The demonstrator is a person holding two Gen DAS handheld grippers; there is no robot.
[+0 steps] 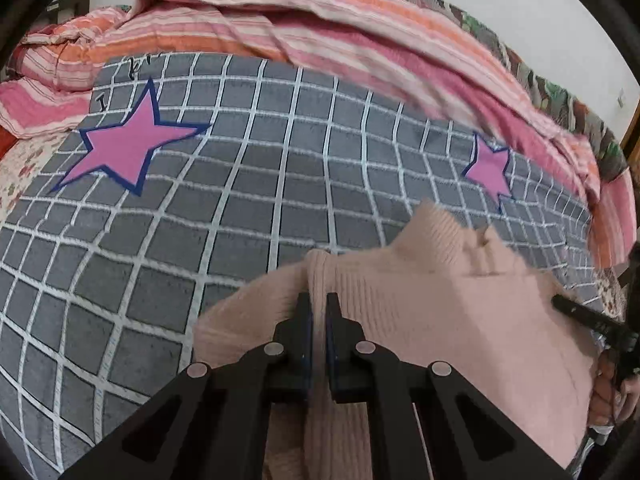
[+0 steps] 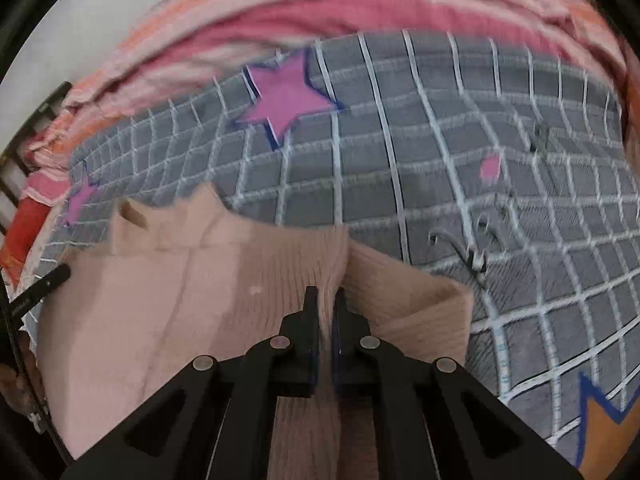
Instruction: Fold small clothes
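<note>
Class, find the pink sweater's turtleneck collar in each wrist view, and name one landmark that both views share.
Left wrist view: the collar sits right of centre, above the left gripper.
Right wrist view: the collar sits left of centre, up-left of the right gripper.
Shared landmark: the grey checked blanket with pink stars.

**Both tools clamped, angled down**

The left tool [image 1: 319,304] points steeply downward, jaws pinched on a fold of pink knit sweater [image 1: 440,300]. The right tool [image 2: 325,300] matches it, jaws nearly together on the same fabric.
</note>
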